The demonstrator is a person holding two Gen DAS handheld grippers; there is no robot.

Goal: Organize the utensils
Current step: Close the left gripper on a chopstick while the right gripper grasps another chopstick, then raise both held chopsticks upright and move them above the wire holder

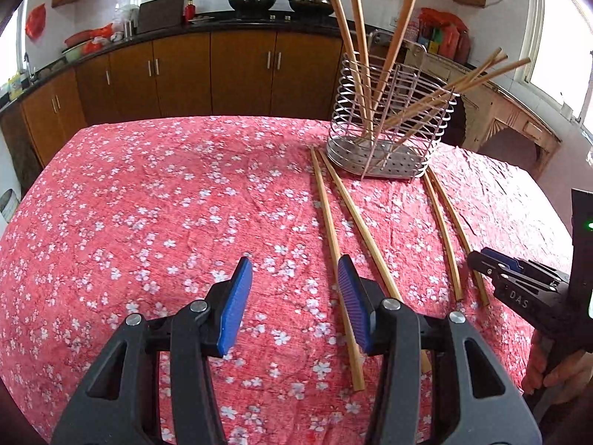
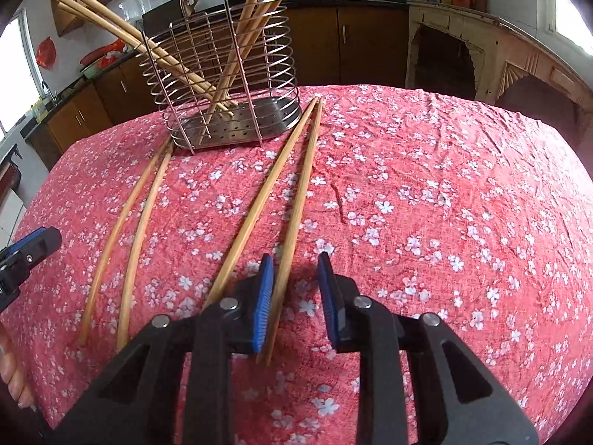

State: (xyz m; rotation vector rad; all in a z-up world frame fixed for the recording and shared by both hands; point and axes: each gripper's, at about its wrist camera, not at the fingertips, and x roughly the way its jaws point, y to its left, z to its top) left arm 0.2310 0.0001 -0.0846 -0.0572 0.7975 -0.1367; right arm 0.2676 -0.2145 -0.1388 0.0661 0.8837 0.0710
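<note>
A counter (image 1: 148,204) under a red flowered cloth (image 2: 426,204) held everything. At its far side stood a wire holder (image 1: 393,126) with several chopsticks (image 1: 343,37) already leaning inside. Four more lay flat on the cloth in front of it, in two pairs.

The left hand-held gripper (image 1: 294,282) hung spread and empty, its right pad over the left pair (image 1: 335,244). The right hand-held gripper (image 2: 295,278) had its pads apart with one chopstick (image 2: 296,222) between them, not yet pinched.

This looked like the picking-up step. Next, the right pads would need to squeeze that stick, lift it, and drop it in the holder.
</note>
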